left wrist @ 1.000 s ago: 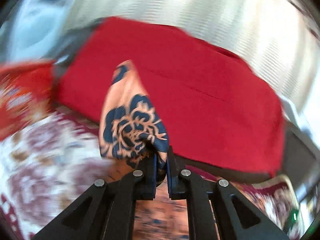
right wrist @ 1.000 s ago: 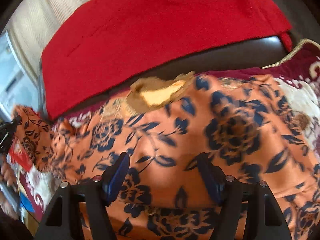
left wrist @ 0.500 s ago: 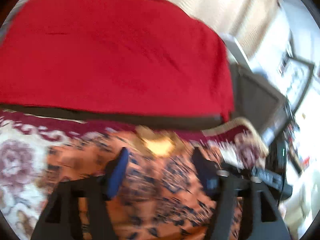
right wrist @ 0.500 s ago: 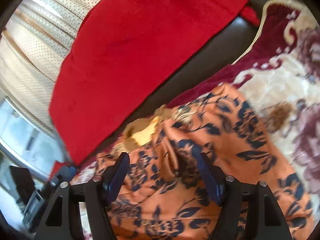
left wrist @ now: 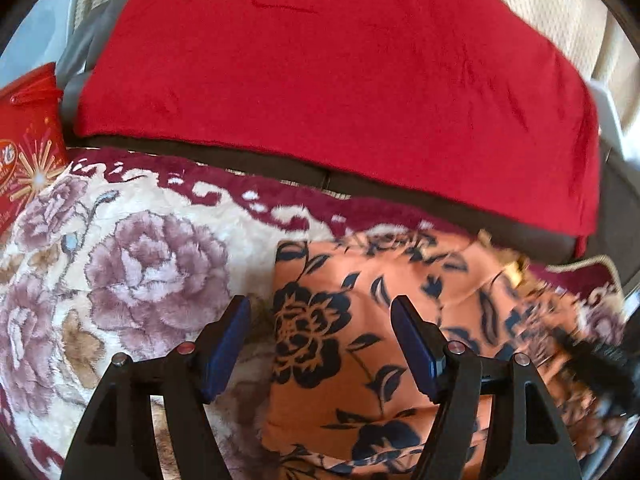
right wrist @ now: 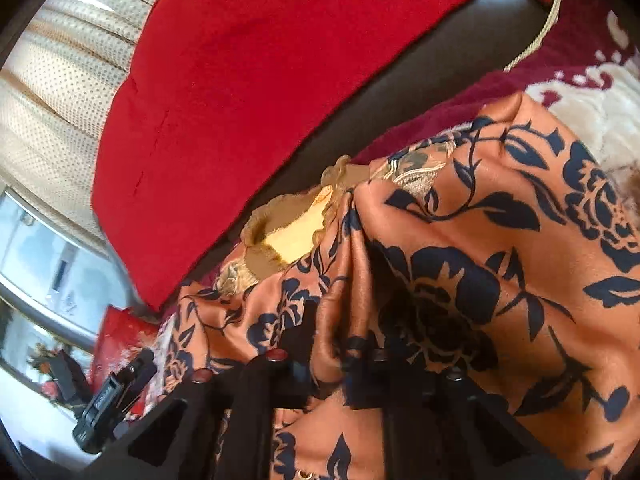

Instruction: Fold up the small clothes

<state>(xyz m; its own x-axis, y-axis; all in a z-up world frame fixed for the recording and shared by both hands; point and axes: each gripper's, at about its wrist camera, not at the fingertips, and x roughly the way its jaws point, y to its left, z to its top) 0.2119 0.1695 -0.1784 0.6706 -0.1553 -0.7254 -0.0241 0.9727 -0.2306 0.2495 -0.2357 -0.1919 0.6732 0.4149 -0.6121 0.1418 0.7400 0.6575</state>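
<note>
Item: orange floral garment (left wrist: 360,360), lower right of the left-wrist frame, spread on the plush rose blanket (left wrist: 132,264) for folding.
Left gripper (left wrist: 320,340): jaws spread, empty, poised over the garment's left edge, likely to seize it.
Right gripper (right wrist: 328,364): jaws have just closed, pinching a fabric ridge at lower centre.
Red cushion (left wrist: 340,80): upper frame, behind.

Satiny, faintly glossy orange garment (right wrist: 500,216) lies on a plush, fuzzy blanket (left wrist: 132,248); matt red cloth (left wrist: 340,80) behind.
</note>
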